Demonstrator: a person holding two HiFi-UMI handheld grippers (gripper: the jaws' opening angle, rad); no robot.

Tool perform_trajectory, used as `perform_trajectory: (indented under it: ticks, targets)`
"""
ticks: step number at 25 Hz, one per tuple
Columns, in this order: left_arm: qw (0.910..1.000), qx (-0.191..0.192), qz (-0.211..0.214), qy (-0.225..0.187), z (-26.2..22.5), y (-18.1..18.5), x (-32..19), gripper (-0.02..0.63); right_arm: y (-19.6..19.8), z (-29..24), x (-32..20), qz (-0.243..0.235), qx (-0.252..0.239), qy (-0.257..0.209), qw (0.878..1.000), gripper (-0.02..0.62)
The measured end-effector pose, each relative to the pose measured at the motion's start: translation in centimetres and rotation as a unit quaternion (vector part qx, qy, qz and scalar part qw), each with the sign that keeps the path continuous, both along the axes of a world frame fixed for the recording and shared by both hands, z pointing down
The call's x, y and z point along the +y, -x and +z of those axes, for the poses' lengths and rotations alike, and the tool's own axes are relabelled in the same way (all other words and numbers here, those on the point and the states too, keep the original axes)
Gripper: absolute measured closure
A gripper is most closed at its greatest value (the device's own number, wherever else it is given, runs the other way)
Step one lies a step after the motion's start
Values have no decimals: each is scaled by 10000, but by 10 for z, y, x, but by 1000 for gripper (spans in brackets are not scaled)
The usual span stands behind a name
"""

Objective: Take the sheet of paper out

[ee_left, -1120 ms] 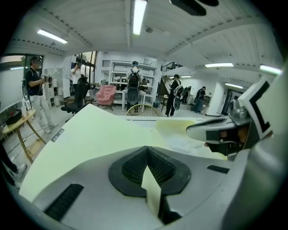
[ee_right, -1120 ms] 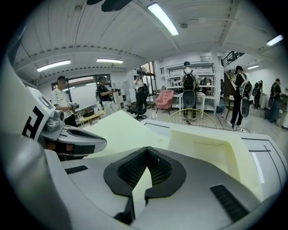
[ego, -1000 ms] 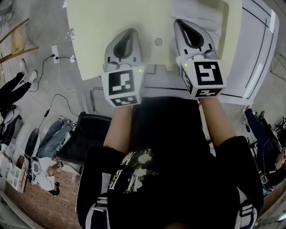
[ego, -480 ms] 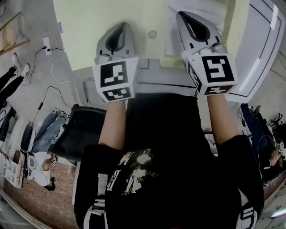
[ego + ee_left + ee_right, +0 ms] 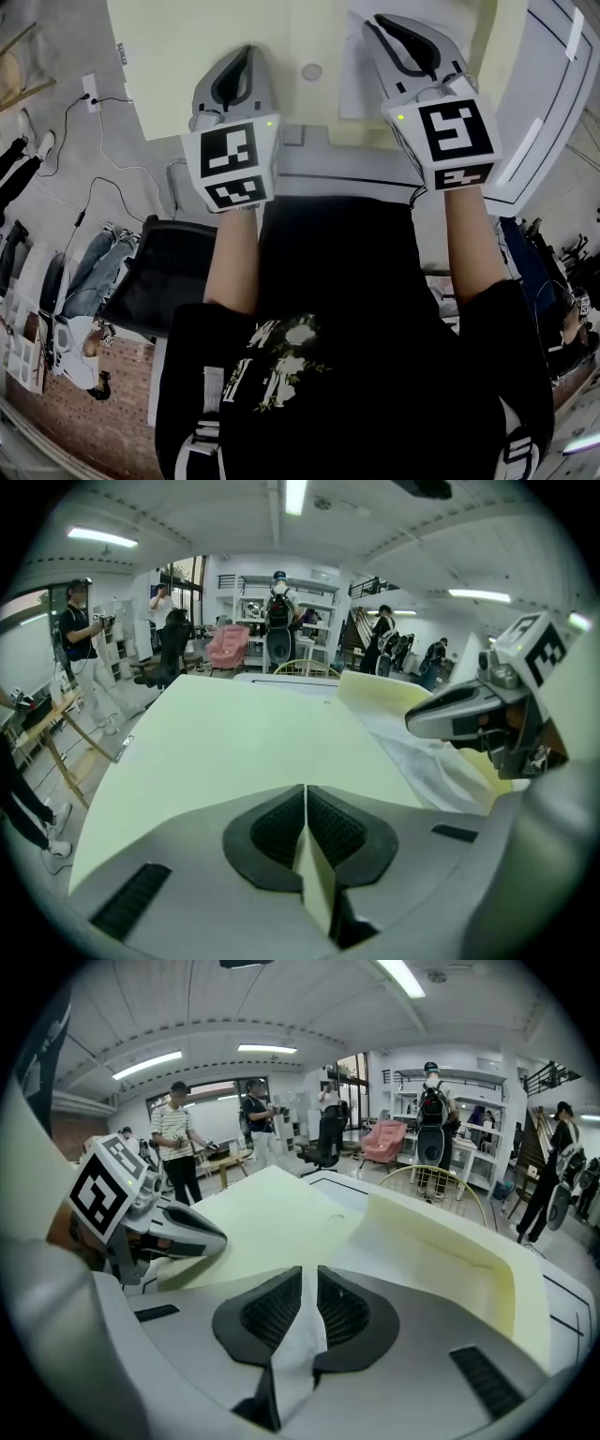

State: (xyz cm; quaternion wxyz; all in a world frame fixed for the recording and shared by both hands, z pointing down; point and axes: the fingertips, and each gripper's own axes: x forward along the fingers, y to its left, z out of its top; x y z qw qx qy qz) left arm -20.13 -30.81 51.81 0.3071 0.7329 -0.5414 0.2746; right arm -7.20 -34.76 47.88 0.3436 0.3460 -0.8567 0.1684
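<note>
Your left gripper (image 5: 306, 789) is pinching the edge of the yellow folder (image 5: 225, 742). Your right gripper (image 5: 309, 1274) is clamped on the white sheet (image 5: 298, 1349) lying inside that open folder.

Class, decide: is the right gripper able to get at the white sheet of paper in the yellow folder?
Probably yes: the right gripper is shut on the white sheet of paper, at its near edge; the left gripper, apart from it, is shut on the yellow folder. Nothing blocks it.
</note>
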Motion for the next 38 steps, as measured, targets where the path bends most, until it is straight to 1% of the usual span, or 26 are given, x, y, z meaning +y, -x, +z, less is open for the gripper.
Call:
perform_trajectory:
  ticks: [2, 4, 7, 12, 14, 17, 21, 27, 29, 34, 38]
  targets:
    - [10000, -12, 5, 26, 0, -2, -1, 603, -2, 4, -1, -98, 73, 127, 9998, 528]
    - [10000, -21, 14, 48, 1, -3, -1, 603, -4, 9, -2, -174, 188, 203, 9995, 501]
    - [9999, -53, 52, 70, 2, -3, -2, 603, -5, 14, -5, -288, 392, 201, 9986, 492]
    - [10000, -55, 43, 56, 2, -1, -5, 603, 1, 21, -6, -361, 442, 326, 9978, 491]
    - [10000, -66, 34, 38, 2, -2, -5, 603, 2, 23, -6, -374, 518, 323, 9974, 494]
    - [10000, -54, 28, 34, 2, -2, -5, 603, 3, 26, -5, -387, 598, 338, 9969, 525]
    - [10000, 10, 38, 46, 1, -2, -5, 603, 3, 30, -4, -421, 679, 434, 9959, 540]
    - [10000, 3, 33, 32, 1, -2, -5, 603, 5, 33, -2, -481, 749, 482, 9949, 565]
    - [10000, 15, 40, 23, 0, -2, -5, 603, 7, 33, -3, -467, 748, 465, 9950, 580]
    - [10000, 67, 46, 3, -2, -2, -4, 603, 14, 28, -4, -418, 646, 413, 9962, 589]
    - [9999, -68, 121, -46, -5, -2, -1, 603, 22, 25, -1, -455, 553, 379, 9967, 591]
